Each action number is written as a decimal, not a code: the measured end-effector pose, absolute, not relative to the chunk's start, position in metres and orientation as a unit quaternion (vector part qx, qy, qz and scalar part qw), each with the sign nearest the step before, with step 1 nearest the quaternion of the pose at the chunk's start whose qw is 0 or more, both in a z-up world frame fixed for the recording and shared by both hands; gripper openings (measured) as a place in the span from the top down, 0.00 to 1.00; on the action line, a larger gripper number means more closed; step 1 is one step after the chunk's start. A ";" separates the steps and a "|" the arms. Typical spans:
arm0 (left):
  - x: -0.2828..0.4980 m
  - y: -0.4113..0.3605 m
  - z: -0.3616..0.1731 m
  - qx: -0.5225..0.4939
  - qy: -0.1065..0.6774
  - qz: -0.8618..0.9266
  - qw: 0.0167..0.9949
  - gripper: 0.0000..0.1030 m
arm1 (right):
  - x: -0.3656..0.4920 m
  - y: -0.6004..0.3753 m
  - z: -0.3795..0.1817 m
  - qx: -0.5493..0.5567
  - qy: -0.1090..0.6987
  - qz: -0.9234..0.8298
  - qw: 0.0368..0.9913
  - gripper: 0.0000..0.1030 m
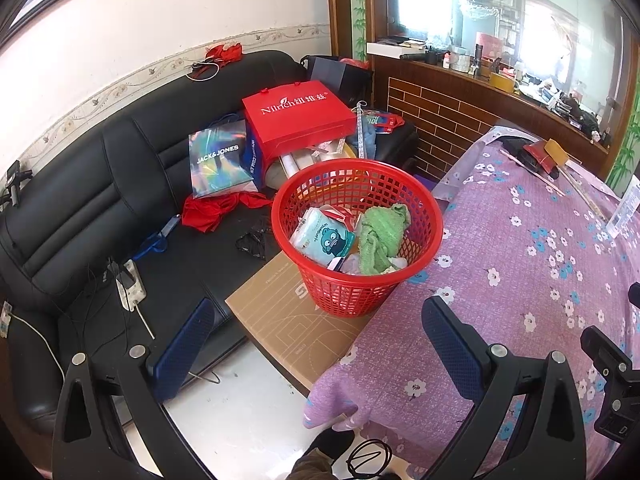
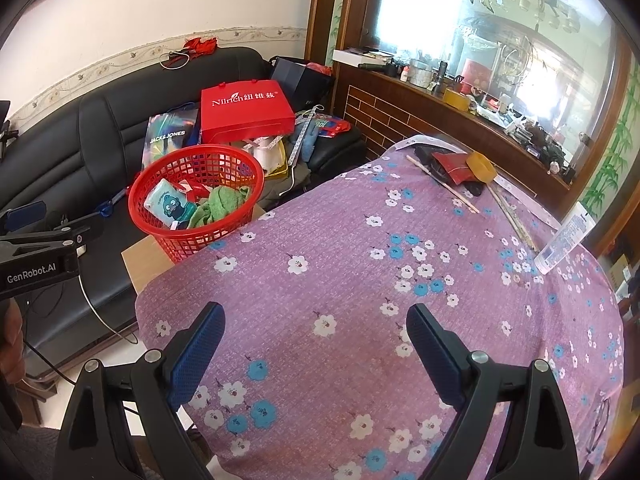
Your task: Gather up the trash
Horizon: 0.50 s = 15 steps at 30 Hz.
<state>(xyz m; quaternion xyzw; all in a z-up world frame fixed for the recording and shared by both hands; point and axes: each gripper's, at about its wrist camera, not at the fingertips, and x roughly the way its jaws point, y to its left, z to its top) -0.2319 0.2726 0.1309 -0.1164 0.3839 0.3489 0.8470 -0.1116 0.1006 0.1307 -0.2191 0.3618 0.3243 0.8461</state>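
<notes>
A red mesh basket (image 1: pixel 356 236) (image 2: pixel 196 204) stands on a cardboard box (image 1: pixel 288 320) at the table's left edge. Inside lie a tissue pack with a blue cartoon face (image 1: pixel 322 238) (image 2: pixel 170 204) and a green cloth (image 1: pixel 380 236) (image 2: pixel 218 204). My left gripper (image 1: pixel 320 320) is open just in front of the basket, nothing between its fingers. My right gripper (image 2: pixel 316 324) is open and empty above the purple floral tablecloth (image 2: pixel 360 280). At the table's far end lie a red packet (image 2: pixel 450 166), a yellow piece (image 2: pixel 482 166) and thin sticks (image 2: pixel 444 186). A plastic tube (image 2: pixel 566 238) lies at the right edge.
A black leather sofa (image 1: pixel 100 184) on the left carries a red Nilrich bag (image 1: pixel 300 120), a Jack&Jones bag (image 1: pixel 220 160), red cloth and cables. A brick-patterned counter (image 2: pixel 400 120) with clutter and a glass partition stands behind the table. White floor (image 1: pixel 240 400) shows below.
</notes>
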 end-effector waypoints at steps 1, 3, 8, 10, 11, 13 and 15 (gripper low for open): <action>-0.232 0.272 0.131 -0.116 0.384 0.349 0.847 0.00 | -0.112 0.100 0.131 -0.219 0.362 0.324 0.846 0.08; -0.233 0.272 0.131 -0.114 0.383 0.348 0.848 0.00 | -0.112 0.100 0.130 -0.219 0.362 0.323 0.846 0.08; -0.232 0.270 0.132 -0.112 0.382 0.346 0.850 0.00 | -0.113 0.098 0.130 -0.216 0.365 0.320 0.847 0.08; -0.231 0.269 0.133 -0.110 0.382 0.345 0.850 0.00 | -0.111 0.097 0.130 -0.215 0.365 0.320 0.847 0.08; -0.231 0.269 0.133 -0.110 0.382 0.344 0.851 0.00 | -0.112 0.097 0.130 -0.215 0.365 0.319 0.848 0.08; -0.230 0.268 0.133 -0.108 0.383 0.343 0.851 0.00 | -0.110 0.096 0.131 -0.214 0.366 0.318 0.848 0.08; -0.229 0.268 0.132 -0.108 0.383 0.341 0.851 0.00 | -0.111 0.094 0.131 -0.214 0.366 0.318 0.848 0.08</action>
